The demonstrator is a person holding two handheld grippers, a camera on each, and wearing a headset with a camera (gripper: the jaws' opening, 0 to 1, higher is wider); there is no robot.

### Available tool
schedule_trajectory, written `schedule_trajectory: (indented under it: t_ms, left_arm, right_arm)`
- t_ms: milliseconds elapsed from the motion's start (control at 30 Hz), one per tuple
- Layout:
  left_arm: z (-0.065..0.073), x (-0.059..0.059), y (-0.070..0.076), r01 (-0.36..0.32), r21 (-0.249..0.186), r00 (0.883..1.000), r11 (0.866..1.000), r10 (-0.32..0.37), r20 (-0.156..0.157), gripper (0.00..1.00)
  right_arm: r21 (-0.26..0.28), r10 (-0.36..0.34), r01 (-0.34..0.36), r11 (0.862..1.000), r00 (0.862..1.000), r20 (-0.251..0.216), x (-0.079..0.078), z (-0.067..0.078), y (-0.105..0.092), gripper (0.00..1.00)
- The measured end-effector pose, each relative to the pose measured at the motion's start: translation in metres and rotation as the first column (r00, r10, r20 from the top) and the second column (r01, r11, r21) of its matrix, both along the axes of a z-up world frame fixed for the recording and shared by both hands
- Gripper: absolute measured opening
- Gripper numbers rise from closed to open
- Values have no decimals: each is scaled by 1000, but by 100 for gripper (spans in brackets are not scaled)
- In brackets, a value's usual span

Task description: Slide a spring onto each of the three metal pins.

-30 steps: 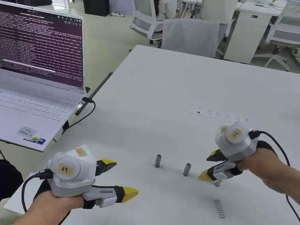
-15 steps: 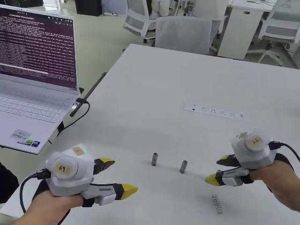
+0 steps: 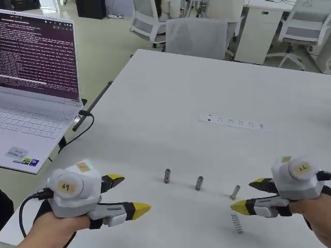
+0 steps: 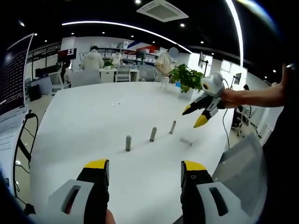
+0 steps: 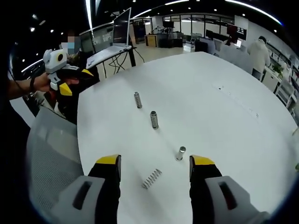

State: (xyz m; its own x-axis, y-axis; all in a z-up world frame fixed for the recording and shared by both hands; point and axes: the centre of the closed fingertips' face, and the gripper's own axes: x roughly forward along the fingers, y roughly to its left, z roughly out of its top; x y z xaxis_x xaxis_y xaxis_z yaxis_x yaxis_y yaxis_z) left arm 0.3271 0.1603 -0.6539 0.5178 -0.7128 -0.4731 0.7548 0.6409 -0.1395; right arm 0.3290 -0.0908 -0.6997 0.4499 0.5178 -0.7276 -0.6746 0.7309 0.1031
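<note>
Your right claw [image 3: 247, 194] hangs spread and empty at lower right, beside the loose spring [image 3: 237, 222] lying on the desk [image 3: 207, 88] just below the bare pin [image 3: 235, 192], presumably placed to pick it up, while your left claw [image 3: 129, 193] hovers spread at lower left.
</note>
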Motion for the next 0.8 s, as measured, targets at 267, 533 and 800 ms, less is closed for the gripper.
schedule_trajectory:
  t_ms: [267, 533, 800]
  left_arm:
    - [0, 3, 2, -12, -7, 1000, 1000, 12, 0, 58]
    - [0, 2, -1, -9, -7, 1000, 1000, 9, -3, 58]
    - [-1, 1, -6, 4, -2, 1000, 1000, -4, -6, 58]
  right_arm:
    - [39, -38, 37, 999, 999, 28, -18, 11, -9, 64]
    - [96, -121, 117, 988, 992, 40, -34, 16, -20, 68]
    - [132, -173, 167, 977, 984, 37, -51, 14, -27, 72]
